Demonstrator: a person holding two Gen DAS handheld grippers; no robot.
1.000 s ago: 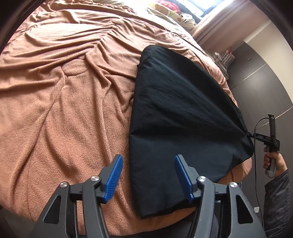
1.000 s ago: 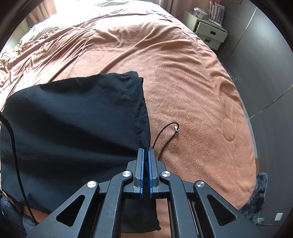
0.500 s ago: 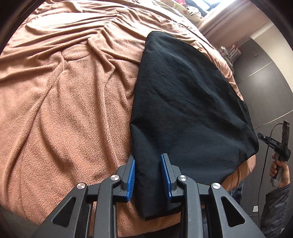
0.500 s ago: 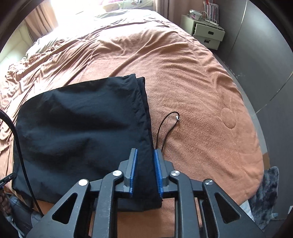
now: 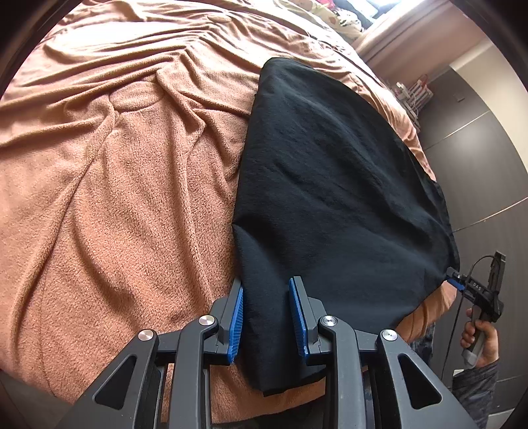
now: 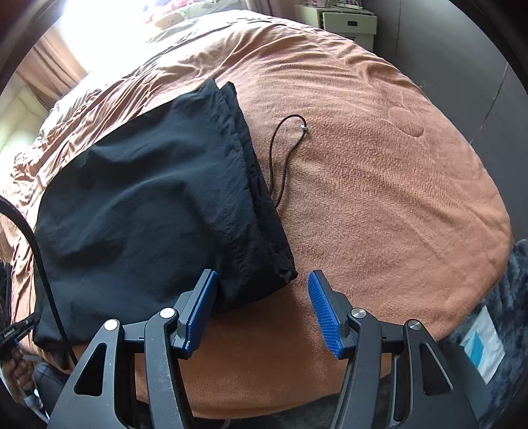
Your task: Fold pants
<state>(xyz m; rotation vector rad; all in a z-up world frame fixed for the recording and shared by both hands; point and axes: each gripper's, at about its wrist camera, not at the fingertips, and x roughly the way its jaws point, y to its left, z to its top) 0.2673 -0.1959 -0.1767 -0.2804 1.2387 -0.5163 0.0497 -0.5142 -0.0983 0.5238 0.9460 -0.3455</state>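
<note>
**Left gripper [image 5: 266, 313] pinched on the pants [image 5: 330, 181], right gripper [image 6: 262, 303] standing open**

Jaws first, from my left wrist: they have just been closing. They now sit narrow, with the near left corner of the black pants filling the gap between the blue pads [image 5: 238, 316]. The cloth runs right through from pad to pad, so I read this as a grip on that folded edge. Ahead of the jaws and off to their right, the rest of the pants lies spread flat on the brown blanket [image 5: 115, 198]. Left of the jaws there is only rumpled blanket. Far to the right, at the pants' other near corner, my right hand [image 5: 478, 336] holds the other gripper, its tip just beside the fabric's edge.

From my right wrist, the jaws have just been opening and stand wide apart. The near right corner of the pants pokes into the gap, close to the left pad, and neither pad presses on it. The right pad hangs over bare blanket. The folded pants stretch away ahead and to the left of these jaws. A thin black drawstring [image 6: 280, 158] loops out from the right edge onto the blanket, ahead of the gap. A white nightstand [image 6: 346, 19] stands far ahead, beyond the bed.
</note>
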